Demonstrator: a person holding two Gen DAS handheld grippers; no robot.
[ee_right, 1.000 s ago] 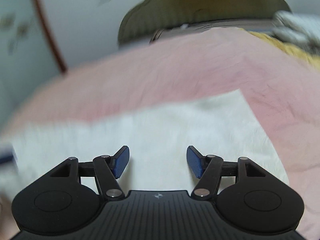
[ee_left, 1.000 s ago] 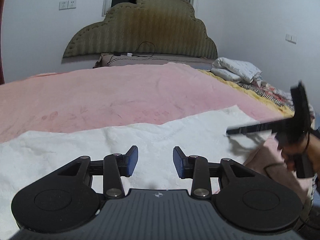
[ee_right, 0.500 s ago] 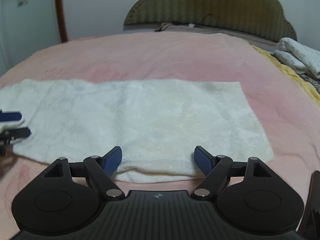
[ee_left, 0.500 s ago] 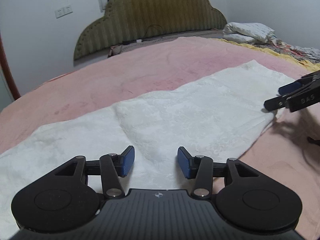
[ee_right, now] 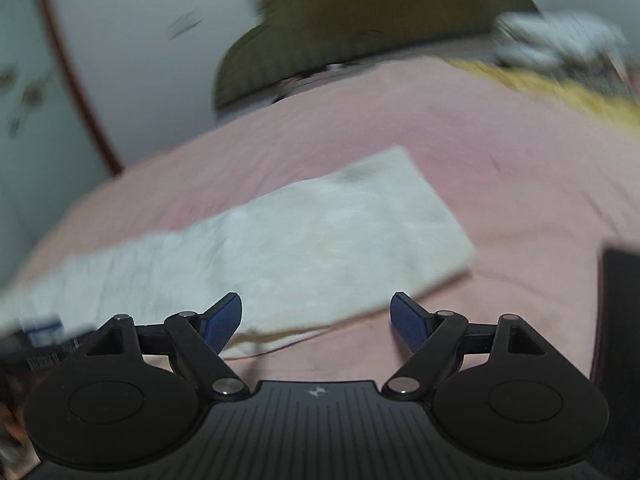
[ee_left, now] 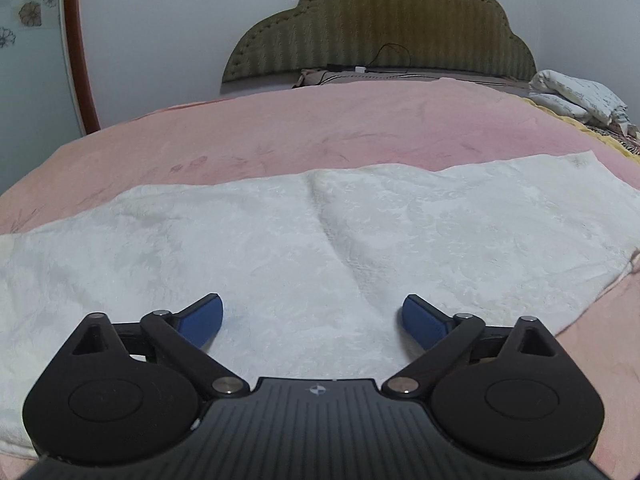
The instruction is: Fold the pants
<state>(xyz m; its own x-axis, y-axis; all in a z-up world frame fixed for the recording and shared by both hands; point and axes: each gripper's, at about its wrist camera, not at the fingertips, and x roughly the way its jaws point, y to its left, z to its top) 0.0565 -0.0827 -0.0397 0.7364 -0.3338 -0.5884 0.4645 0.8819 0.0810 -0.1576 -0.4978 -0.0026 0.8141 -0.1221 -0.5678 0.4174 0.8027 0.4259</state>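
White textured pants (ee_left: pixel 360 232) lie flat in a long strip across the pink bedspread (ee_left: pixel 320 128), a slanting fold line running down their middle. My left gripper (ee_left: pixel 312 320) hovers low over their near edge, its jaws opening wide with nothing pinched between the blue pads. In the blurred right wrist view the pants (ee_right: pixel 304 248) slant from lower left to upper right. My right gripper (ee_right: pixel 316 320) sits at their near right edge, jaws opening, empty, above cloth edge and pink cover. The left gripper (ee_right: pixel 40 332) shows as a blur at that view's left edge.
A padded olive headboard (ee_left: pixel 384 36) stands at the far end against a white wall. Folded white bedding (ee_left: pixel 576 96) and a yellow patterned cover lie at the far right. A dark object (ee_right: pixel 620 320) is at the right edge of the right wrist view.
Left jaws have spread much wider and the left gripper has dropped closer to the pants. The right gripper has swung sideways and rolled, so the pants now slant, and its jaws have widened a little.
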